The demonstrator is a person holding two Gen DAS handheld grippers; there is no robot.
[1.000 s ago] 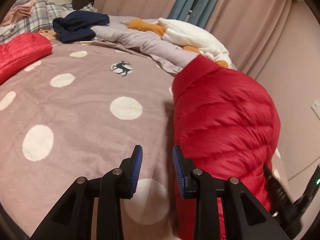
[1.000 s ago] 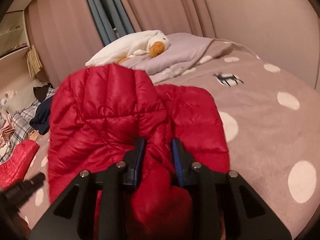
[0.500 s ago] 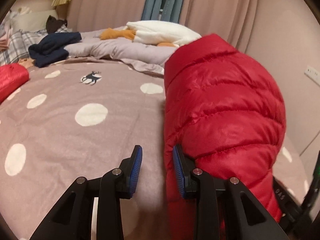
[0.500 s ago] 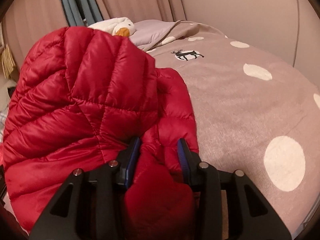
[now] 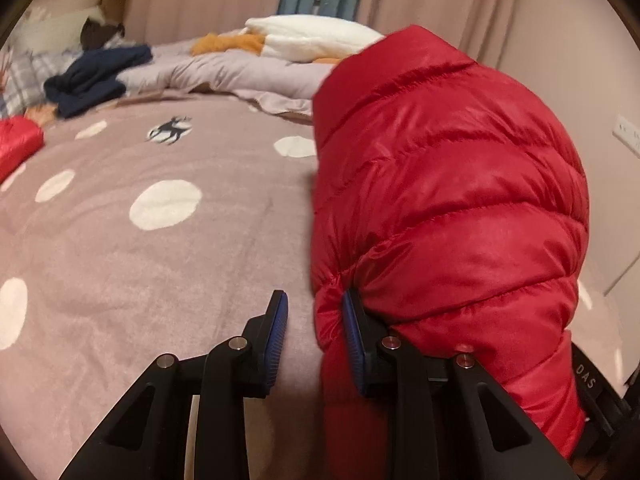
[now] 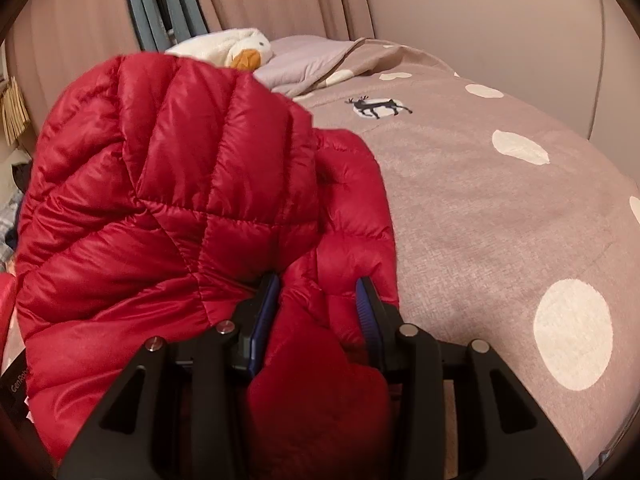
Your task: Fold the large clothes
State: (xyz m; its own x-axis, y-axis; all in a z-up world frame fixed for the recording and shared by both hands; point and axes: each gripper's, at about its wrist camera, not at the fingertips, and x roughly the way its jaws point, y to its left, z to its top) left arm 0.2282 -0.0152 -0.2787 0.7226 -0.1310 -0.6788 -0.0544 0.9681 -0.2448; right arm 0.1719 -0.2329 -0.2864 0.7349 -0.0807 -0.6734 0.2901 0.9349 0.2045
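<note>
One red puffer jacket (image 6: 168, 208), being lifted off the bed (image 6: 500, 216).
Right gripper (image 6: 316, 304) is clamped on slippery fabric, which may slide free; left gripper (image 5: 314, 332) is being held parted, empty.

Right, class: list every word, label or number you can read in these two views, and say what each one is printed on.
"DAS": white letters on the black housing beside the jacket, left wrist view; possibly part of a longer word.
"GenRobo": on the black casing at the left edge, right wrist view; the end is cut off.
The deer on the blanket is a picture, with no words.
No other text is readable.
</note>
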